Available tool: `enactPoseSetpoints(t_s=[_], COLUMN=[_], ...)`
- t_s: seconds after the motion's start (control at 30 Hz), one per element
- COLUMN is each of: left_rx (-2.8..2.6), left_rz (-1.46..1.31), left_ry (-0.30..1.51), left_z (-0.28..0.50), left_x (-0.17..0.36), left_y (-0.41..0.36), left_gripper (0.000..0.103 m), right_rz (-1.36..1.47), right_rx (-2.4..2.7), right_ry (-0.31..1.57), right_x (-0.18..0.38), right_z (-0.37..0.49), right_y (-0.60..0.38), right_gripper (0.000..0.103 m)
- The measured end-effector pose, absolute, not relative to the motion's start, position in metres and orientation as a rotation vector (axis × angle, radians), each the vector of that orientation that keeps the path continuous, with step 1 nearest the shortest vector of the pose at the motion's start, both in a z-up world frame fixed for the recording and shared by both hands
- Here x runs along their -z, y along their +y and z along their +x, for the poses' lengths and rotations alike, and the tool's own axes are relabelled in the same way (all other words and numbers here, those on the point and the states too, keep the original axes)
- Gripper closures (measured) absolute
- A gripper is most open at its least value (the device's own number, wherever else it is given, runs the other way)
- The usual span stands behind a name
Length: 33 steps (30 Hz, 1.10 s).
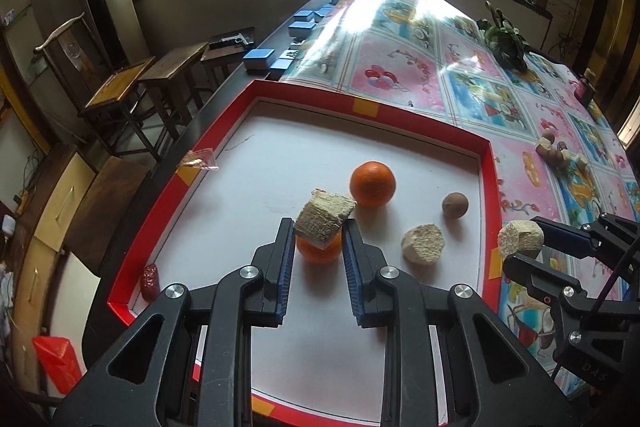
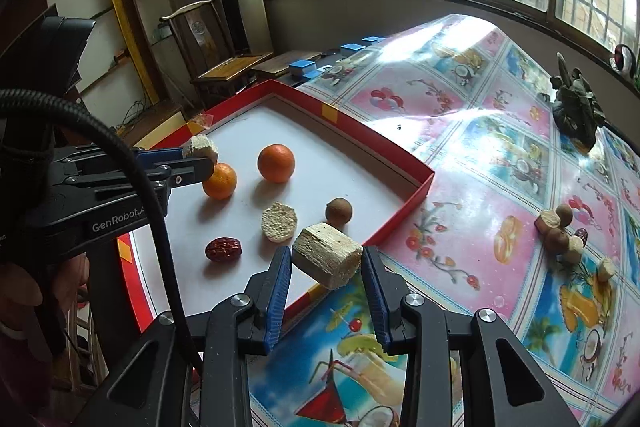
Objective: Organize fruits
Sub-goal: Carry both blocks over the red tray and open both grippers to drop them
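Observation:
A red-rimmed white tray (image 1: 486, 163) (image 2: 416, 193) holds two oranges (image 1: 373, 184) (image 2: 276, 163) (image 1: 318, 251) (image 2: 219, 180), a brown round fruit (image 1: 455, 205) (image 2: 338, 211), a cut sugarcane piece (image 1: 423, 243) (image 2: 279, 221) and a red date (image 1: 150, 278) (image 2: 223, 249). My left gripper (image 1: 316, 229) (image 2: 200, 155) is shut on a sugarcane piece (image 1: 324, 217) (image 2: 200, 145) above the near orange. My right gripper (image 2: 326, 263) (image 1: 524, 243) is shut on another sugarcane piece (image 2: 327, 254) (image 1: 520, 237) over the tray's right edge.
A pile of brown fruits and sugarcane pieces (image 1: 558, 153) (image 2: 566, 233) lies on the patterned tablecloth to the right. A dark leafy plant (image 1: 506, 41) (image 2: 578, 109) sits at the far side. Blue boxes (image 1: 259, 58) (image 2: 304, 67) and wooden chairs (image 1: 120, 99) stand beyond the tray.

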<state>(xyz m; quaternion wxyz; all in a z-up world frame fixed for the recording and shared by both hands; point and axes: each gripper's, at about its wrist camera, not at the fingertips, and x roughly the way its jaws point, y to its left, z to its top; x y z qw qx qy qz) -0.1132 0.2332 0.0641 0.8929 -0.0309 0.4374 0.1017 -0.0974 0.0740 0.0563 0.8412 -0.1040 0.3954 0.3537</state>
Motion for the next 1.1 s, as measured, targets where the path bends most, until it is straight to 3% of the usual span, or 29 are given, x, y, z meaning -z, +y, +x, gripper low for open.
enactPoseSetpoints(t_s=[1.1], left_rx=[-0.305], left_rz=[-0.167], left_ry=[0.99], left_z=[-0.097], left_x=[-0.028], left_y=[0.273], left_gripper=[0.079], right_rz=[-0.325], right_rx=[-0.874], right_ry=[0.943], right_x=[-0.022], right_z=[-0.112], right_y=[0.132], right_gripper=[0.066])
